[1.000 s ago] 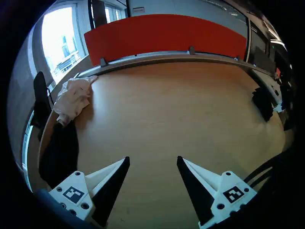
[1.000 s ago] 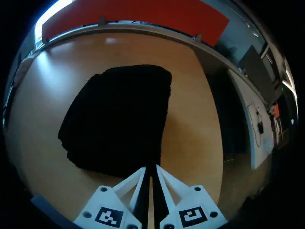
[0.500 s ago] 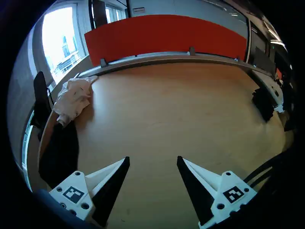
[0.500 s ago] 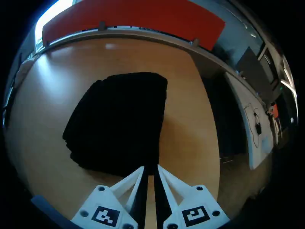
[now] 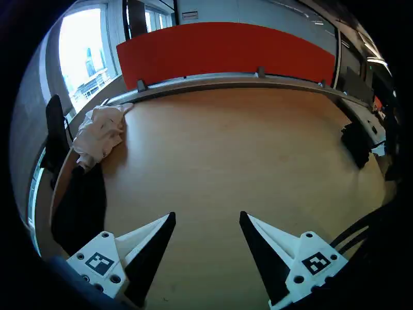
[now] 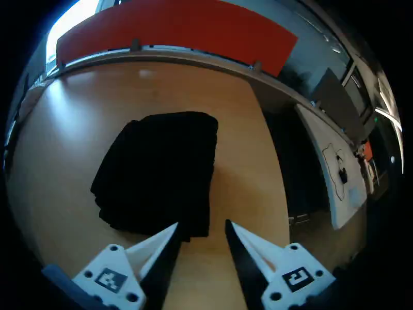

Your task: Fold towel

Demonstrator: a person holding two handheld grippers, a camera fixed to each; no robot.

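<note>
A black towel (image 6: 157,170) lies folded into a compact stack on the wooden table (image 6: 77,119). My right gripper (image 6: 202,225) stands open just before the towel's near corner, which lies between the spread fingertips without either finger pressing on it. In the left gripper view the same black towel (image 5: 356,143) is a small dark heap at the table's far right edge. My left gripper (image 5: 206,214) is open over bare wood (image 5: 222,155), with nothing between its fingers.
A crumpled white cloth (image 5: 98,133) lies at the table's back left corner. A dark chair (image 5: 77,204) stands off the left edge. A red divider (image 5: 227,49) runs along the back. Right of the table is a gap, then a white desk (image 6: 335,181) with cables.
My right gripper has opened, letting go of the towel's near edge, and has drawn back so the towel looks smaller. The left gripper has barely moved.
</note>
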